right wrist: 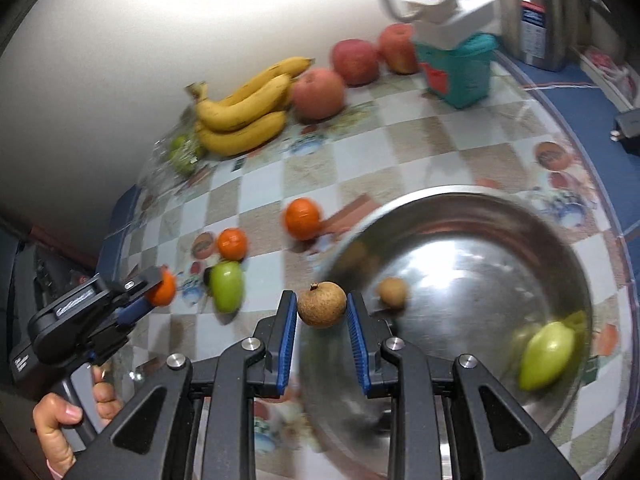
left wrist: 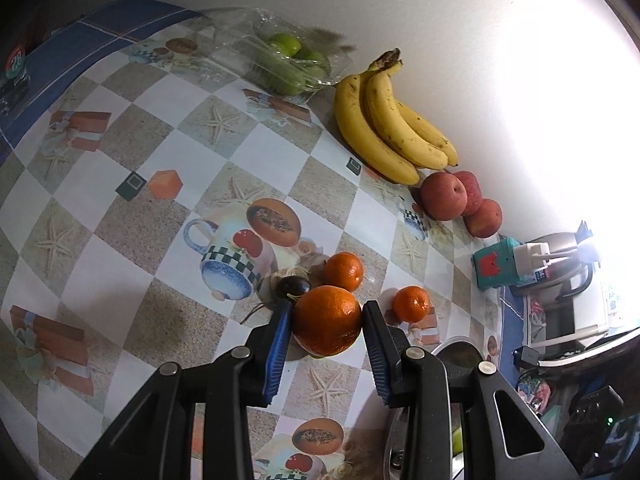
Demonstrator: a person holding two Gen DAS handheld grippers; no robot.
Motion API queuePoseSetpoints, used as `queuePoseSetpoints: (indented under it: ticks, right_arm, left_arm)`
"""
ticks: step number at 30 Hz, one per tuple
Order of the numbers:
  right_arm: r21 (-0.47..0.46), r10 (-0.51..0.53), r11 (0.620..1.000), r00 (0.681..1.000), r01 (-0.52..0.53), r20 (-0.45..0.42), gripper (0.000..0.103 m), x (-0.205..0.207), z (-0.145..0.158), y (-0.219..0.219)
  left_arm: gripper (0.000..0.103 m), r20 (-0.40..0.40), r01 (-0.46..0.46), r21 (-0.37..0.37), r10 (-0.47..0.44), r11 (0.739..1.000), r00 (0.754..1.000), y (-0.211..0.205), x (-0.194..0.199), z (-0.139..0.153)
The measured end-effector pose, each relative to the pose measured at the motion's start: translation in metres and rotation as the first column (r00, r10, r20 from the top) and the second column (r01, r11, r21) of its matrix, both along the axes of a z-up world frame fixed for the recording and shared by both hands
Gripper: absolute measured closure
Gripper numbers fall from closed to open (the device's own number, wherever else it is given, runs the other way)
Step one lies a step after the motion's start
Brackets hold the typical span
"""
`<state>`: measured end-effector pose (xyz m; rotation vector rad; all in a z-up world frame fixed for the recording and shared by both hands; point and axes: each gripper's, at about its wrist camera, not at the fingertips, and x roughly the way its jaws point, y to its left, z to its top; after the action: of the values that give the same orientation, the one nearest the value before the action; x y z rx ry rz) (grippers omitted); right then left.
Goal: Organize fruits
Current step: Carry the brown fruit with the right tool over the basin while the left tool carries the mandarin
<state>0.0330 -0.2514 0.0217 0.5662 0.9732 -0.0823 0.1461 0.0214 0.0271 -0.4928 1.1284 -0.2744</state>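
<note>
A: What did the left hand-held gripper (left wrist: 326, 320) have?

B: It was clamped on an orange (left wrist: 327, 320), blue pads pressed to both sides, lifted just above the bench (left wrist: 120, 216). The right wrist view showed the same grip from the side (right wrist: 162, 288), with a hand (right wrist: 60, 416) on the handle at 8 o'clock.

A: And the right hand-held gripper (right wrist: 322, 310)?

B: Closed on a small brown round fruit (right wrist: 322, 304), held over the near rim of the steel bowl (right wrist: 480, 208).

A: What lay in the bowl?

B: Another brown fruit (right wrist: 393, 291) near its 9 o'clock side and a green fruit (right wrist: 546, 356) toward 4 o'clock. That view was blurred, so finer detail was hard to tell.

A: What was out on the bench?

B: In the left wrist view, two more oranges: one (left wrist: 344, 271) just beyond the held orange at 12 o'clock, one (left wrist: 412, 303) to its 3 o'clock. A dark fruit (left wrist: 294, 286) sat at its 10 o'clock. Another green fruit (right wrist: 227, 290) showed in the right wrist view.

A: And along the wall?

B: Bananas (left wrist: 392, 128), three apples (left wrist: 444, 196) just beside them, and green fruit in a clear box (left wrist: 288, 64) at 11 o'clock. A teal carton (left wrist: 500, 264) stood past the apples.
</note>
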Motion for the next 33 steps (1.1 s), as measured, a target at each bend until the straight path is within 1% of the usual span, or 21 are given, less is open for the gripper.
queuePoseSetpoints:
  ticks: [4,10,16,21,23,25,27,30,33]
  right_arm:
    - [-0.018,-0.068,0.998,0.998,0.067,-0.012,0.076,-0.01,0.0,-0.028]
    - [0.002,-0.145,0.989,0.989,0.145,-0.023,0.076,-0.025,-0.004,-0.058]
    - [0.025,-0.172,0.985,0.985,0.172,-0.02,0.076,-0.034,-0.003,-0.072]
    - [0.033,-0.172,0.984,0.985,0.173,-0.014,0.076,-0.037,-0.002,-0.077]
    - [0.035,-0.174,0.984,0.985,0.174,-0.015,0.076,-0.039,-0.002,-0.08]
    - [0.034,-0.182,0.983,0.983,0.182,-0.015,0.076,-0.041,-0.001,-0.082]
    - [0.037,-0.186,0.982,0.982,0.187,-0.013,0.076,-0.043,-0.001,-0.085]
    - [0.045,-0.19,0.981,0.982,0.191,-0.011,0.076,-0.045,-0.001,-0.089]
    - [0.041,-0.192,0.98,0.981,0.193,-0.022,0.076,-0.044,-0.006,-0.092]
  left_arm:
    - [0.064,0.011,0.034,0.008,-0.035,0.999,0.999,-0.014,-0.003,0.005]
    - [0.064,0.03,0.112,0.012,-0.112,0.994,0.993,-0.045,-0.015,0.015]
    - [0.064,0.05,0.211,0.019,-0.211,0.977,0.976,-0.082,-0.036,0.025]
    - [0.064,0.066,0.313,0.06,-0.316,0.948,0.946,-0.121,-0.055,0.029]
    - [0.064,0.062,0.355,0.079,-0.36,0.931,0.931,-0.138,-0.064,0.028]
    - [0.064,0.046,0.389,0.075,-0.393,0.918,0.919,-0.15,-0.069,0.024]
    - [0.064,0.031,0.43,0.075,-0.433,0.9,0.901,-0.165,-0.076,0.019]
    - [0.064,0.023,0.468,0.126,-0.474,0.875,0.88,-0.184,-0.085,0.013]
    - [0.064,0.001,0.495,0.154,-0.502,0.855,0.865,-0.197,-0.091,0.003]
